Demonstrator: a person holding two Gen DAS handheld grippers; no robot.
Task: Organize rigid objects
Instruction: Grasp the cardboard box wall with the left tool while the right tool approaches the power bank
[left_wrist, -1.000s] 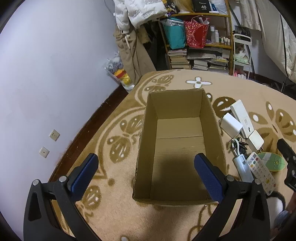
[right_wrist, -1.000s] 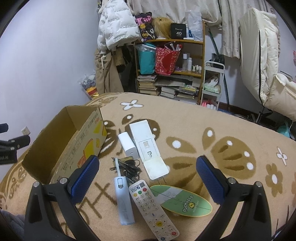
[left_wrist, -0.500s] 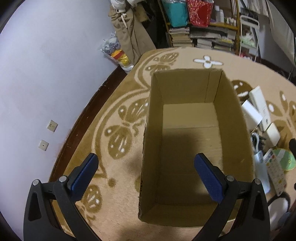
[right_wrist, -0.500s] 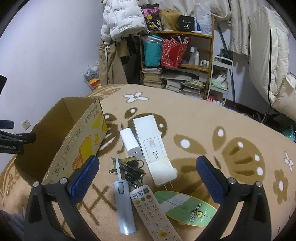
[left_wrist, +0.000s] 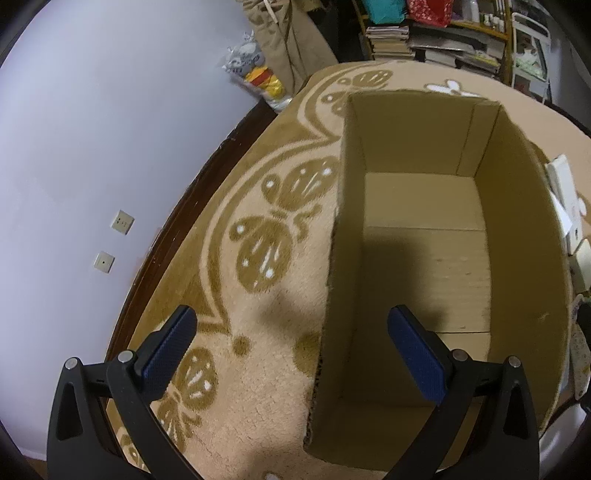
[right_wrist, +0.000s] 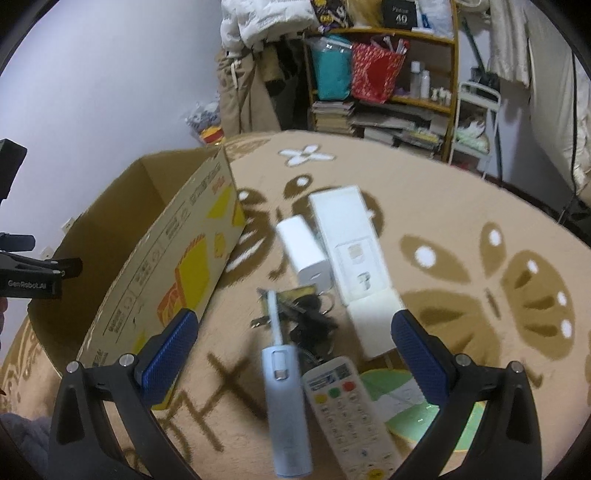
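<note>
An open cardboard box (left_wrist: 524, 236) stands on the carpet with nothing inside. My left gripper (left_wrist: 291, 343) hovers open above its left wall, one finger over the carpet and one over the box floor. In the right wrist view the same box (right_wrist: 173, 254) is at the left. My right gripper (right_wrist: 293, 343) is open above a row of items: a pale blue stick device (right_wrist: 286, 402), a white remote control (right_wrist: 351, 413), a bunch of dark keys (right_wrist: 306, 314), a white charger block (right_wrist: 304, 254), a long white flat box (right_wrist: 351, 240) and a green oval card (right_wrist: 417, 406).
A patterned tan carpet (right_wrist: 498, 266) covers the floor. A crowded bookshelf (right_wrist: 388, 88) and hanging clothes (right_wrist: 258, 44) stand beyond it. The purple wall (left_wrist: 74, 147) with two sockets runs along the left. The left gripper's body (right_wrist: 29, 273) shows at the right view's left edge.
My left gripper has moved closer to the box and leftward, so it now straddles the left wall. My right gripper has dropped lower toward the items on the carpet.
</note>
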